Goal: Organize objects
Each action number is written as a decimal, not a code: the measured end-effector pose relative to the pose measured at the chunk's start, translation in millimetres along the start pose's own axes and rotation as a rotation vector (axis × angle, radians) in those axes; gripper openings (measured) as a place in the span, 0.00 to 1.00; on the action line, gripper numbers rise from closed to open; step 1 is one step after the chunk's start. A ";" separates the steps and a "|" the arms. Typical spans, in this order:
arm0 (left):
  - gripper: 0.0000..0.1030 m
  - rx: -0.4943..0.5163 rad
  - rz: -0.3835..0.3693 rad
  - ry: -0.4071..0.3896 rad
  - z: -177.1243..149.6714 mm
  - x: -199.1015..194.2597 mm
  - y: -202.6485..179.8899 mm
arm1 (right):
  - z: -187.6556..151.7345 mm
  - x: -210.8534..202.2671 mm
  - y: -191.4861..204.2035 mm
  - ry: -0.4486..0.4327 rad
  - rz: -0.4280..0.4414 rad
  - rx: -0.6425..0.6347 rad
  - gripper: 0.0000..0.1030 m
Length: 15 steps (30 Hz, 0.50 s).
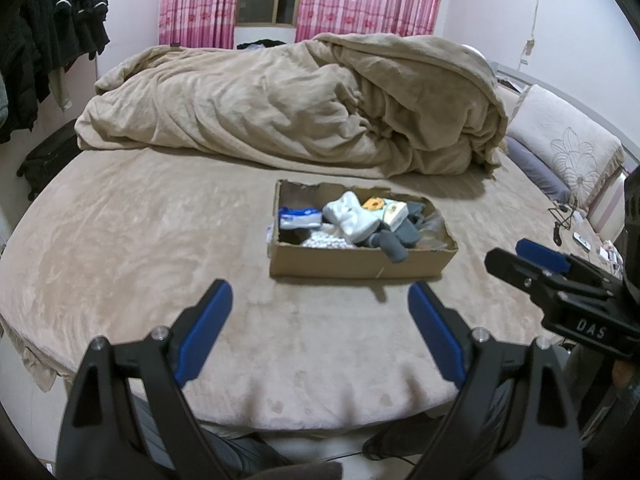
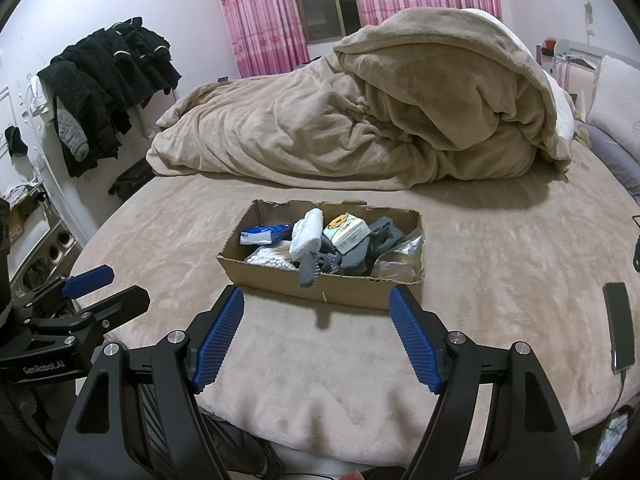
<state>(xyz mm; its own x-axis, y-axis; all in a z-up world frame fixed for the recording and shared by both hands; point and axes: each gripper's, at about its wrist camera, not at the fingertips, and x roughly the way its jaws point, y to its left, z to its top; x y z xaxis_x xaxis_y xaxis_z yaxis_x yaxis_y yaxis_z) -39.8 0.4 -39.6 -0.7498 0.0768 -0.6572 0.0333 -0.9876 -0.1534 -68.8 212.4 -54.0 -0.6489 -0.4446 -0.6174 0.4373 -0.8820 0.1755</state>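
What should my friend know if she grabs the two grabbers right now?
Left gripper: jaws open, empty, held over the near edge of the bed.
Right gripper: jaws open, empty, beside the left one.
Box sits mid-bed, ahead of both grippers, already holding white socks, grey socks, cotton swabs and a blue pack.
Phone lies on the bed at the right.
Done: cannot tell.
Left: nothing has been picked up yet.

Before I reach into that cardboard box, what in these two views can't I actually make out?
- Bottom of the cardboard box: both views, buried under piled items.
- Clear bag contents: right wrist view, glare and small size.
- Blue-white packet print: too small in both.
- Phone: right wrist view, screen dark; absent from the left.
- Floor beside the bed: cut off by both frame edges.
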 end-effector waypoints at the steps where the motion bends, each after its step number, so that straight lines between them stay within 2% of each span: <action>1: 0.88 0.001 0.000 0.001 0.6 1.1 0.0 | 0.1 0.6 -0.3 0.001 0.000 0.001 0.76; 15: 0.88 0.002 -0.008 0.008 1.6 8.2 1.6 | -0.6 6.4 -0.3 0.011 -0.001 0.006 0.76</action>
<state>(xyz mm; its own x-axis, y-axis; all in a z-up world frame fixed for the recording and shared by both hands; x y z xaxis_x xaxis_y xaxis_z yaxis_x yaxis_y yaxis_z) -46.9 -0.7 -44.1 -0.7447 0.0859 -0.6618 0.0259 -0.9872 -0.1573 -72.7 209.9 -58.5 -0.6428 -0.4417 -0.6259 0.4327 -0.8836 0.1791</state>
